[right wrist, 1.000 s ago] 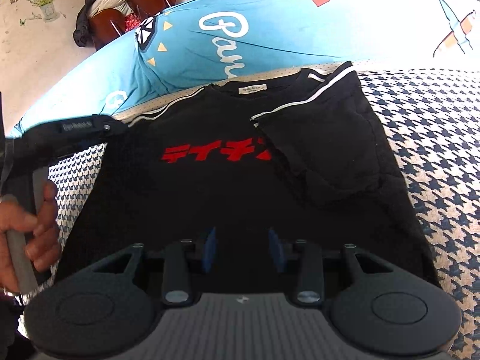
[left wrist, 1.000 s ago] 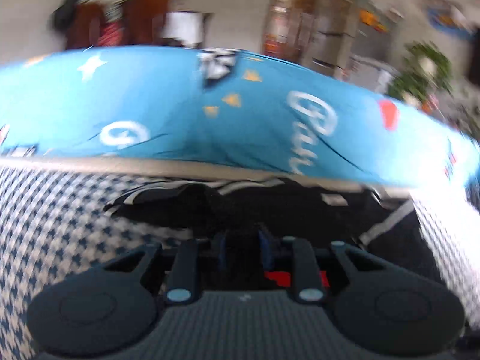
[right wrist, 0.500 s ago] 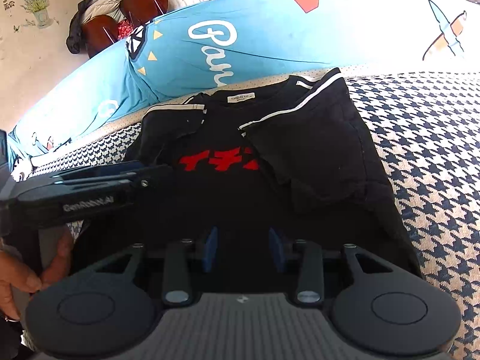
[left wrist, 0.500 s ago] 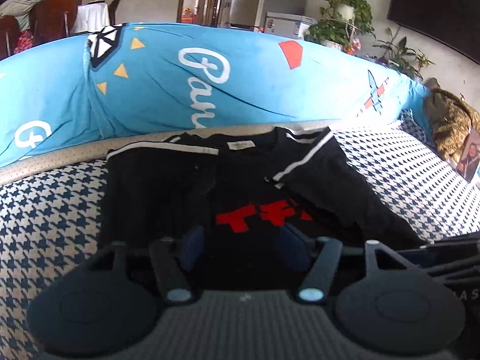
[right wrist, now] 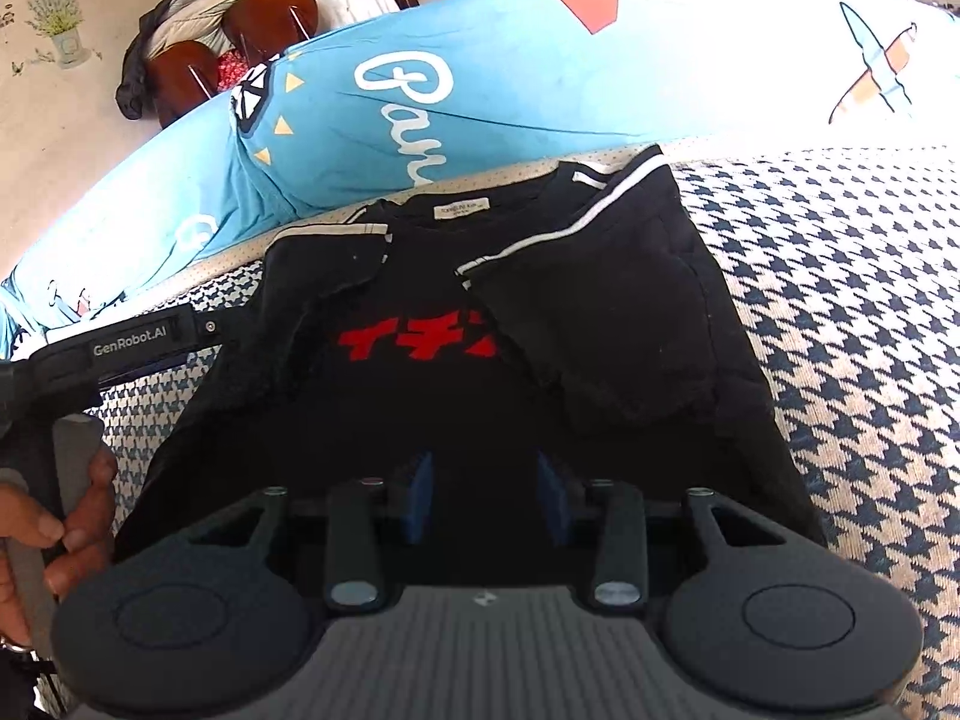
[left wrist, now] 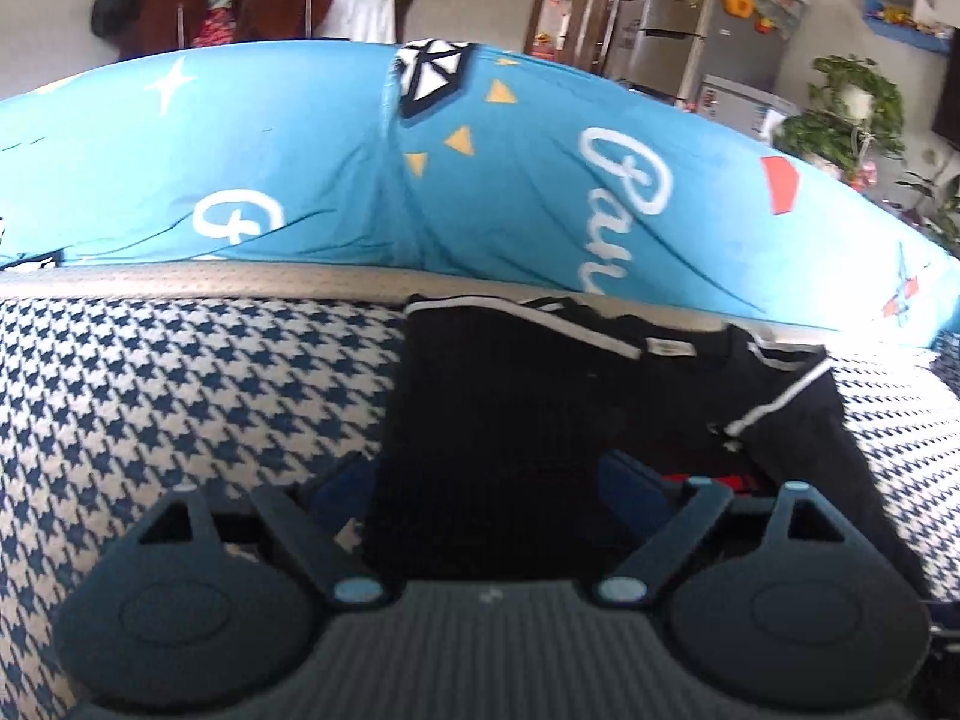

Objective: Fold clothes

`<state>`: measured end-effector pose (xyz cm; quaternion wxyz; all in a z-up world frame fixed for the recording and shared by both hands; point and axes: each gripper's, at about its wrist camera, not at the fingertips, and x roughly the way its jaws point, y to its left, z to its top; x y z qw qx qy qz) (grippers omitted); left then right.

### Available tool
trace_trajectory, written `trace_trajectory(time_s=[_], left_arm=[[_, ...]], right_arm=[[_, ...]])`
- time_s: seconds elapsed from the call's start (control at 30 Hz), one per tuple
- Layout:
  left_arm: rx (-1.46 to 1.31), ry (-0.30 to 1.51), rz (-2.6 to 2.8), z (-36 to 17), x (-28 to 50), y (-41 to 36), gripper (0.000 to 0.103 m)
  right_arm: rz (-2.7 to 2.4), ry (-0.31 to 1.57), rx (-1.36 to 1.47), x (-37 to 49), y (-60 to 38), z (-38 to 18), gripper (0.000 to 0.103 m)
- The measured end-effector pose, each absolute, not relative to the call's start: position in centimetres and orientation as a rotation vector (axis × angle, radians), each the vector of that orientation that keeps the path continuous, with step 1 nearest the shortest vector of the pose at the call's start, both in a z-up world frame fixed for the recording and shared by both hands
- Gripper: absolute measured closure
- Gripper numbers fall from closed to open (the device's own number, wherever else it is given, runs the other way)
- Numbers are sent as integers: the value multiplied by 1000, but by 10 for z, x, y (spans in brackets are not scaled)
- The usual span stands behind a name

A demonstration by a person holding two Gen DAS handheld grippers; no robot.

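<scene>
A black T-shirt (right wrist: 456, 372) lies flat on a surface with a blue-and-white houndstooth cover (right wrist: 840, 324); I cannot tell if it is a sofa seat or a bed. The collar with its white label (right wrist: 462, 208) points toward a long light blue cushion (right wrist: 480, 96) that lies just behind the shirt. Red letters (right wrist: 414, 342) show on the chest. Both sleeves with their white stripes are folded inward over the front: the sleeve on the right side of the right wrist view covers the end of the red letters, and the other sleeve (right wrist: 324, 264) lies on the left part of the chest.

The left tongs (left wrist: 489, 483) hang low over the left edge of the shirt. Their jaws are opening and stand wide apart. Black fabric is between them, but the blue pads (left wrist: 345, 480) do not press on it. In the right wrist view a hand (right wrist: 54, 528) holds the grey handle of this tool at the left edge.

The right tongs (right wrist: 486, 495) are over the lower part of the shirt, near the hem. Their jaws stand partly apart, and the dark cloth shows in the gap between them. I cannot tell if the pads touch the cloth.

Behind the cushion are brown chairs (right wrist: 240, 36) with a jacket over them.
</scene>
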<state>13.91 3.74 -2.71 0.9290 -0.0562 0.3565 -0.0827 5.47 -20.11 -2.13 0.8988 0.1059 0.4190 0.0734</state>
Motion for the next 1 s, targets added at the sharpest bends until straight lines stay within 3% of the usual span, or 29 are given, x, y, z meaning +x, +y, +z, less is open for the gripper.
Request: trace_trajectory(time_s=[0.5,1.0], left_arm=[[24,839,-140,-61,143,15,9],[84,812,-72,-34,119,5,3]], right_arm=[[161,887,234,55,-202,-26,58],[146,883,226,59,-197,-27,56]])
